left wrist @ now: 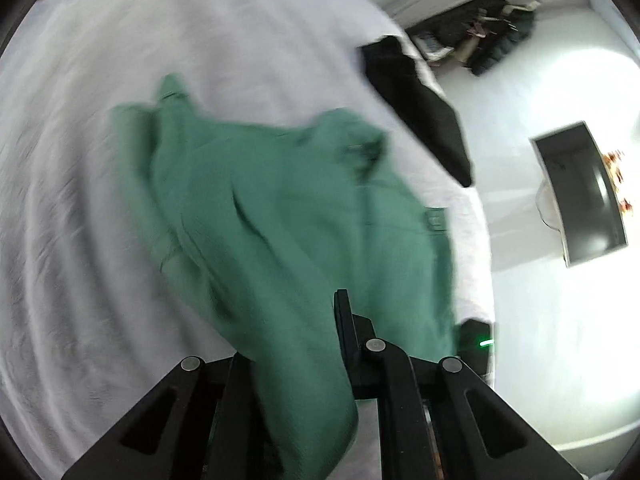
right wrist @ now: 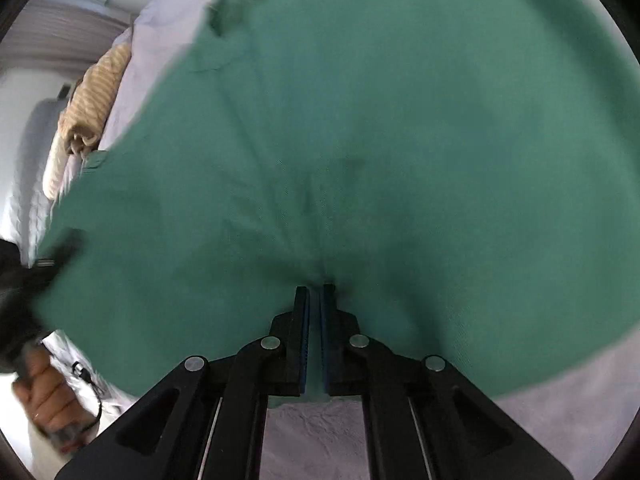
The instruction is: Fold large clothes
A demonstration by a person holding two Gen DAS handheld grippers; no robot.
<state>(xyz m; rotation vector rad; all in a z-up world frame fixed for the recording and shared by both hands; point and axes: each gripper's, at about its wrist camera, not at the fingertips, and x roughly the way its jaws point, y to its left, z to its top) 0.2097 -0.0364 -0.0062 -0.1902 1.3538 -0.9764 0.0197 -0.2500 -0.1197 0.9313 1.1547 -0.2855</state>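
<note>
A large green garment [left wrist: 280, 208] is held up over a white bed sheet [left wrist: 100, 160]. In the left wrist view the cloth drapes over my left gripper [left wrist: 316, 320], which is shut on it; only the right finger [left wrist: 344, 320] shows, the other is hidden under the cloth. In the right wrist view the green garment [right wrist: 380, 140] fills most of the frame. My right gripper [right wrist: 315, 292] is shut on a pinched fold of it, blue pads nearly together.
A black garment [left wrist: 416, 100] lies at the bed's far edge. A dark clothes pile [left wrist: 488, 28] sits by the wall and a dark screen [left wrist: 584, 192] beyond the bed. A striped beige cloth [right wrist: 92, 96] lies on the bed. The person's hand [right wrist: 48, 400] is at the lower left.
</note>
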